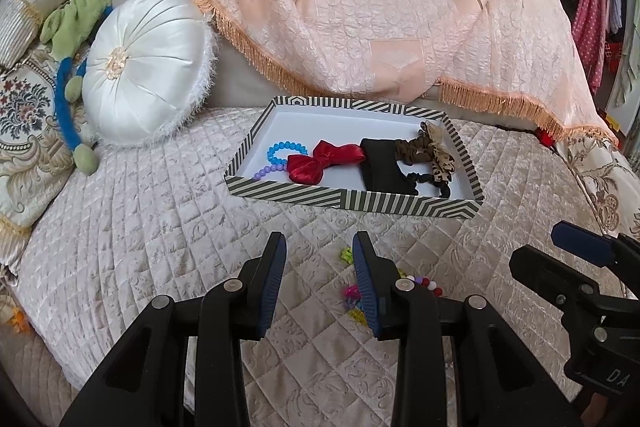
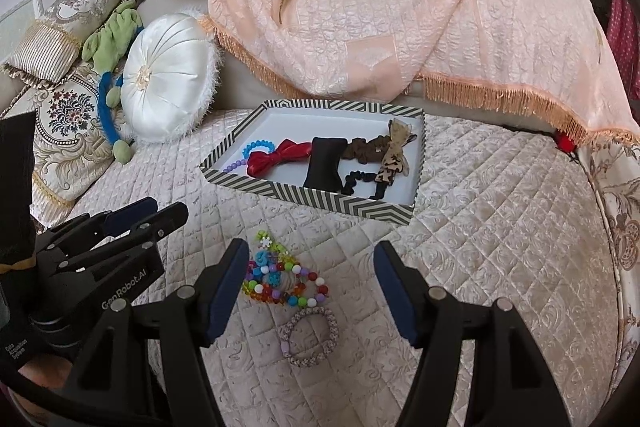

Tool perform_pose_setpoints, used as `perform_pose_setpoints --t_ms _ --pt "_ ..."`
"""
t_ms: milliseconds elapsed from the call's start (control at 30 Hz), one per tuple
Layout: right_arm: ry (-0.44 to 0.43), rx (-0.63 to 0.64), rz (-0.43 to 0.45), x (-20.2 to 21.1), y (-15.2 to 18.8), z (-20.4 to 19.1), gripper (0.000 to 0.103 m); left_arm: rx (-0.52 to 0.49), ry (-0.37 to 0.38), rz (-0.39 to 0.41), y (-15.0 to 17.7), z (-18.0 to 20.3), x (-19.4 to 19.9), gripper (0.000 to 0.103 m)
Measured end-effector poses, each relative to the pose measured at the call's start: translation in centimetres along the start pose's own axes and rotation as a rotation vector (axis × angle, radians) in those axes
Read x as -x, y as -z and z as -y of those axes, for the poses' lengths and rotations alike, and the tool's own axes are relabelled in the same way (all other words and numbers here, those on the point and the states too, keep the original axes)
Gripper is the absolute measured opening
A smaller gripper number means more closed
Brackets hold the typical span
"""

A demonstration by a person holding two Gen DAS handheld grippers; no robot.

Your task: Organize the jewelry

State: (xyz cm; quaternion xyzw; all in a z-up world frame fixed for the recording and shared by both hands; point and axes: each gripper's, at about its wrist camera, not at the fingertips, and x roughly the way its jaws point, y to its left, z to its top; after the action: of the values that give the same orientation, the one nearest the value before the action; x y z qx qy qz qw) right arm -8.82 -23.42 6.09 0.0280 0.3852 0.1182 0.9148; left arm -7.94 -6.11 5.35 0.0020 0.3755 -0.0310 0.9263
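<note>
Cushion beside striped tray, fringed throw behind

Black tongs w/ blue pads

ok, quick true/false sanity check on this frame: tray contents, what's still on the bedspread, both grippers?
1. The red bow lies inside the striped tray. True.
2. The right gripper is clamped on the braided bracelet. False: its jaws are open and empty; the bracelet lies on the quilted bedspread between them.
3. The colourful bead bracelets are still outside the tray. True.
4. The left gripper holds the blue bead bracelet. False: it is open and empty; that bracelet is in the tray.
5. The tray is empty. False: it also holds a black velvet cushion and scrunchies.
</note>
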Motion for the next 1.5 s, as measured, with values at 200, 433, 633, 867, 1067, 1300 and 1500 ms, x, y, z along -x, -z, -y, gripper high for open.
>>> perform_pose_setpoints --t_ms 200,433,633,867,1067,1300,1500 --pt "-0.003 -0.007 0.001 0.0 0.0 0.1 0.068 0.003 0.001 -0.002 0.1 0.1 -0.1 0.024" --pt "-0.002 -0.006 -0.003 -0.1 0.0 0.2 0.068 0.008 -0.002 -0.007 0.2 -0.1 -0.3 0.024" --pt "0.002 -0.005 -0.007 -0.2 0.0 0.2 0.068 0.007 0.000 -0.007 0.2 -0.1 -0.3 0.024" --pt "0.004 -0.008 -0.016 -0.4 0.2 0.3 0.068 0.007 0.001 -0.019 0.4 -0.1 -0.6 0.024" --pt "0.007 -0.013 -0.026 -0.7 0.4 0.4 0.068 0.008 -0.001 -0.032 0.6 -0.1 -1.1 0.024" --pt "0.012 -0.012 -0.034 -1.0 0.6 0.5 0.068 0.014 0.004 -0.044 0.8 -0.4 -1.5 0.024" --pt "0.045 -0.022 -0.064 -1.9 0.9 2.1 0.068 0.056 0.091 -0.109 0.9 -1.4 -2.9 0.024"
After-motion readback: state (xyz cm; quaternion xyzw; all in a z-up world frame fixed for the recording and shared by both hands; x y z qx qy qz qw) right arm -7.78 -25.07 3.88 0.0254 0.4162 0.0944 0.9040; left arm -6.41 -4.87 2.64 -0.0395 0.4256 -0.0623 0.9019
